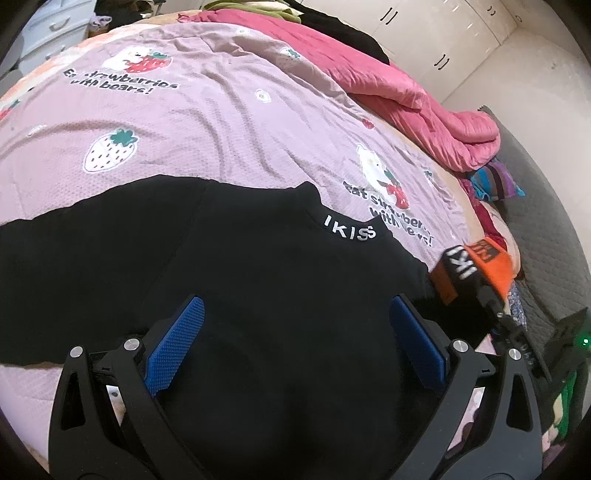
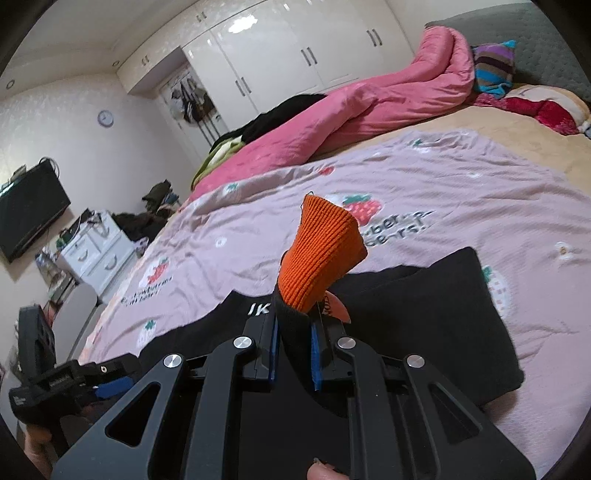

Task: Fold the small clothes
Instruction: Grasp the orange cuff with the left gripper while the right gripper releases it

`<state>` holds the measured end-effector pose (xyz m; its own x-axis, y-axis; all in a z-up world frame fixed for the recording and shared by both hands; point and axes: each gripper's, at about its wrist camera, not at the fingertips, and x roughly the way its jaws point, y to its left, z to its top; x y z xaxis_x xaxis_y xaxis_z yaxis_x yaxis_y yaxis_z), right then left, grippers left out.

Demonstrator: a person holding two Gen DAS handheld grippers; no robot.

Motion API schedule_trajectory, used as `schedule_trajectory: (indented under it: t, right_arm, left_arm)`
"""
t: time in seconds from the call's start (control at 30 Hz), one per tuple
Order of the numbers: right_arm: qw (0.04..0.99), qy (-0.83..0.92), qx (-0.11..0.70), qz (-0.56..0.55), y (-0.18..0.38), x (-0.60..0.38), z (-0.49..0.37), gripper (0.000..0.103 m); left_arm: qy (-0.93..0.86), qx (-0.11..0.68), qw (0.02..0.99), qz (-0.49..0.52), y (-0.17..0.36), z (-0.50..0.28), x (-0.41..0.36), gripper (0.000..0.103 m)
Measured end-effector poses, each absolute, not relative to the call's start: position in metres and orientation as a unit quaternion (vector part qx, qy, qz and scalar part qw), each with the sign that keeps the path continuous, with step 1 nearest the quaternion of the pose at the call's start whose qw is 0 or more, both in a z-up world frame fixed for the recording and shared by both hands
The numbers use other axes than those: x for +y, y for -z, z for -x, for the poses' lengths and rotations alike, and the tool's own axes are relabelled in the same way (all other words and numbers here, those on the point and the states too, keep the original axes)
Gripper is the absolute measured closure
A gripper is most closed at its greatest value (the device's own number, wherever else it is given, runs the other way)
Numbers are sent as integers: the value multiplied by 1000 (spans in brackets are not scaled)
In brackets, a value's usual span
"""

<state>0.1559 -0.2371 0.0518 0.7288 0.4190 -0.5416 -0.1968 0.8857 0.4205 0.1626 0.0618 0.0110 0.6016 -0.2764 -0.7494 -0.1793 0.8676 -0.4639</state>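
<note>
On the bed, near its front edge, a black garment (image 1: 258, 295) lies spread over a lilac sheet (image 1: 184, 122) printed w/ strawberries and bears; white lettering marks its neckband. Left gripper (image 1: 295, 332): blue pads set wide apart, poised over the black cloth, nothing pinched btwn them. Right gripper (image 2: 293, 350): jaws nearly closed, clamped on the garment's sleeve at its orange ribbed cuff (image 2: 321, 254), which stands up above the fingertips; same cuff appears at the right edge of the left-wrist view, lifted off the sheet. Part of a thumb (image 2: 325, 472) shows at the bottom of the right-wrist view.

Surroundings: pink quilt (image 1: 406, 85) bunched along the far side of the bed, w/ dark clothes heaped by it; striped knit item (image 2: 493, 66) near the head end; grey padded headboard (image 2: 535, 22). Beyond the bed: white wardrobe doors (image 2: 277, 55), TV (image 2: 29, 210), white drawer unit (image 2: 96, 247), round wall clock (image 2: 105, 118). Nothing lies btwn the open left pads and the cloth.
</note>
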Motion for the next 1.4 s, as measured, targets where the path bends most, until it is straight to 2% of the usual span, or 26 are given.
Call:
schedule_trajectory:
  t: [0.63, 0.8, 1.0, 1.1, 1.33, 1.4]
  right_arm:
    - [886, -224, 384, -131, -11, -167, -159, 88]
    - [869, -262, 403, -114, 0, -158, -147, 66]
    - [857, -282, 416, -113, 3, -164, -124, 63]
    - [858, -271, 417, -130, 2, -181, -115, 59]
    - [867, -224, 413, -166, -5, -229, -102, 51]
    - [869, -212, 411, -178, -7, -241, -99, 51]
  left_arm:
    - [48, 446, 837, 315, 5, -165, 77, 9]
    - [56, 450, 833, 318, 12, -167, 72, 9]
    - [68, 459, 828, 316, 26, -171, 62, 9]
    - [82, 462, 822, 323, 35, -173, 56, 16]
    - [98, 472, 817, 317, 50, -180, 34, 47]
    - [96, 475, 820, 306, 53, -183, 27, 53]
